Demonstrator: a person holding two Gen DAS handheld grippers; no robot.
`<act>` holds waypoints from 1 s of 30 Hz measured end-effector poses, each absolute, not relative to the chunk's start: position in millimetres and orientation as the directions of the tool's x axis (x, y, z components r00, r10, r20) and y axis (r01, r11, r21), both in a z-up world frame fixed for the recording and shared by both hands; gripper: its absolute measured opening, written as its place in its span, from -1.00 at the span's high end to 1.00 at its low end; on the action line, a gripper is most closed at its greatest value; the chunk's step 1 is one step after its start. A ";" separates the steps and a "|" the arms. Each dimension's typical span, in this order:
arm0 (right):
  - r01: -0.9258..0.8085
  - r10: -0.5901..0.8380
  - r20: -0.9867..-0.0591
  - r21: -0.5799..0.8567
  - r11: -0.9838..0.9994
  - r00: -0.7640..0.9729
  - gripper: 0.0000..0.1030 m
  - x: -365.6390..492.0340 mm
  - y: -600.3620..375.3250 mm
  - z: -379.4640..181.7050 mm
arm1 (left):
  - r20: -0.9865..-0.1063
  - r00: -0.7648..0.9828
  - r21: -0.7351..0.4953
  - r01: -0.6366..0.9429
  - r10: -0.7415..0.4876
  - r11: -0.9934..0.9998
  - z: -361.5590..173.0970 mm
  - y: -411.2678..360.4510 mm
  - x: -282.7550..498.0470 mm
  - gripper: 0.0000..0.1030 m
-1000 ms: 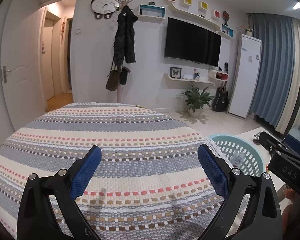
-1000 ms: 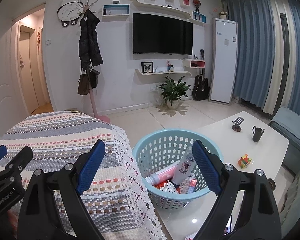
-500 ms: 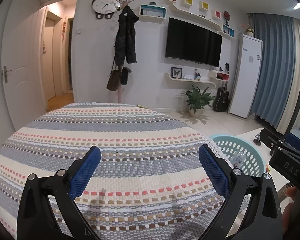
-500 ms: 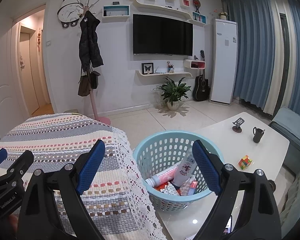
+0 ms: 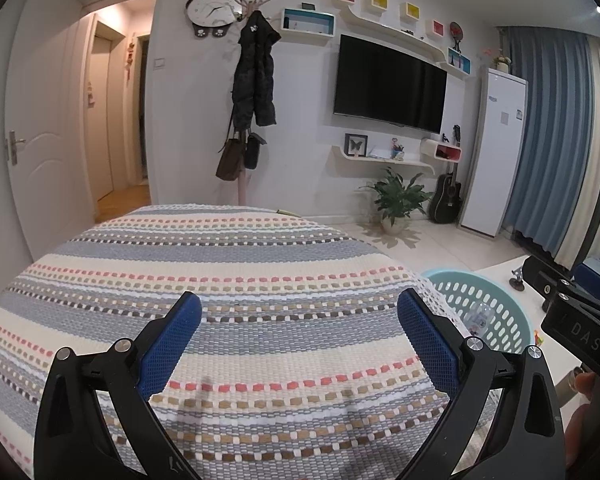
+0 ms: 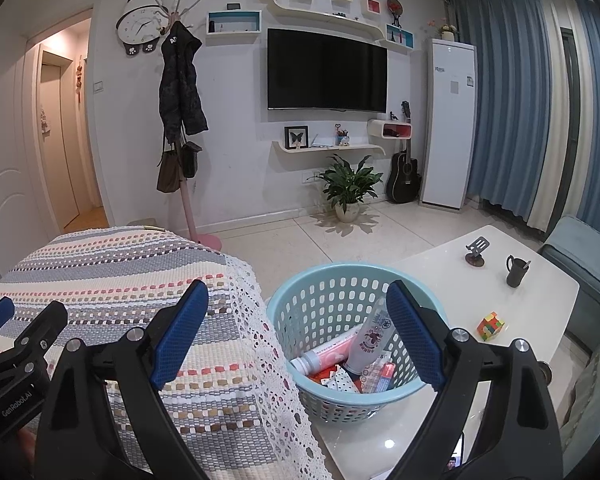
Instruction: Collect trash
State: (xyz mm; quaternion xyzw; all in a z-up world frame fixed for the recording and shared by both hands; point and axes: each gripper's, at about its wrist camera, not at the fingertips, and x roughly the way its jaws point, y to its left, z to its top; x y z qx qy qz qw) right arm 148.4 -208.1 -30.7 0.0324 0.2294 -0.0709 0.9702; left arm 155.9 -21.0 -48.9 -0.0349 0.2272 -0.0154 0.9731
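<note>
**Both hand-held grippers wide apart, trash in the basket**

Left wrist view: your left hand-held gripper (image 5: 299, 320) hangs over the striped cloth (image 5: 228, 272), jaws spread wide with nothing between them. The basket (image 5: 496, 300) shows at the far right.

Right wrist view: your right hand-held gripper (image 6: 298, 310) is spread wide too, holding nothing. The basket (image 6: 320, 304) sits on the white surface (image 6: 440, 272), right of the cloth (image 6: 132, 276), with tubes and wrappers (image 6: 352, 364) inside.

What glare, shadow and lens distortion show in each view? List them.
Left wrist view: fisheye bows the striped cloth into a dome; faint finger shadows fall on it near the left hand-held gripper. Right wrist view: ceiling-light glare spots the white table; curtains bend at the edge.
</note>
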 end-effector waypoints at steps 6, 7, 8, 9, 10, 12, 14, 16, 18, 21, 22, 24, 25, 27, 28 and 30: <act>0.158 -0.126 -0.453 0.032 0.987 0.883 -0.67 149.6 -209.5 -31.1 | -0.431 0.902 -0.060 0.012 -0.037 0.998 -47.7 -24.4 153.1 -0.85; 0.159 -0.127 -0.453 0.033 0.987 0.882 -0.67 149.7 -209.8 -31.8 | -0.434 0.900 -0.060 0.014 -0.039 0.998 -47.8 -24.6 153.3 -0.85; 0.160 -0.128 -0.453 0.034 0.987 0.882 -0.67 150.1 -210.0 -31.9 | -0.435 0.900 -0.060 0.013 -0.038 0.998 -48.0 -24.8 153.0 -0.85; 0.161 -0.128 -0.455 0.033 0.986 0.881 -0.67 150.8 -210.0 -32.2 | -0.435 0.900 -0.061 0.012 -0.037 0.998 -47.8 -24.5 152.7 -0.85; 0.161 -0.128 -0.455 0.033 0.986 0.881 -0.67 151.0 -209.9 -33.4 | -0.434 0.900 -0.064 0.011 -0.038 0.998 -47.5 -23.9 152.5 -0.85; 0.159 -0.127 -0.456 0.032 0.987 0.881 -0.67 150.9 -208.3 -34.4 | -0.433 0.901 -0.069 0.007 -0.036 0.998 -46.8 -22.3 152.7 -0.85; 0.157 -0.126 -0.457 0.029 0.987 0.881 -0.67 151.0 -206.9 -35.6 | -0.435 0.900 -0.075 0.005 -0.037 0.997 -46.9 -21.2 153.0 -0.85; 0.156 -0.127 -0.456 0.026 0.987 0.881 -0.68 150.4 -206.1 -36.1 | -0.435 0.900 -0.078 0.004 -0.038 0.997 -47.1 -20.8 152.8 -0.85; 0.157 -0.129 -0.454 0.025 0.987 0.882 -0.68 150.3 -205.4 -35.7 | -0.435 0.900 -0.078 0.004 -0.038 0.997 -47.5 -20.6 152.5 -0.85; 0.159 -0.130 -0.453 0.027 0.987 0.882 -0.68 149.9 -205.8 -35.6 | -0.435 0.900 -0.077 0.004 -0.038 0.997 -47.4 -20.6 152.3 -0.85; 0.161 -0.131 -0.454 0.028 0.987 0.882 -0.68 150.0 -206.1 -35.7 | -0.435 0.900 -0.077 0.003 -0.036 0.997 -47.3 -20.6 152.3 -0.85; 0.162 -0.131 -0.454 0.029 0.986 0.881 -0.68 150.0 -206.8 -35.8 | -0.435 0.900 -0.078 0.004 -0.037 0.997 -47.6 -20.6 152.5 -0.85; 0.162 -0.131 -0.455 0.029 0.986 0.881 -0.68 150.1 -206.7 -36.1 | -0.436 0.899 -0.077 0.004 -0.037 0.997 -47.5 -20.6 152.3 -0.85; 0.162 -0.131 -0.456 0.029 0.986 0.880 -0.68 150.1 -207.0 -37.0 | -0.435 0.900 -0.077 0.004 -0.037 0.997 -47.5 -20.7 152.2 -0.85; 0.161 -0.131 -0.457 0.028 0.986 0.880 -0.68 150.1 -206.6 -37.2 | -0.435 0.900 -0.076 0.005 -0.037 0.997 -47.7 -20.7 152.0 -0.85; 0.161 -0.131 -0.457 0.027 0.987 0.880 -0.68 149.9 -206.6 -36.9 | -0.434 0.900 -0.074 0.004 -0.036 0.997 -47.1 -21.4 152.8 -0.85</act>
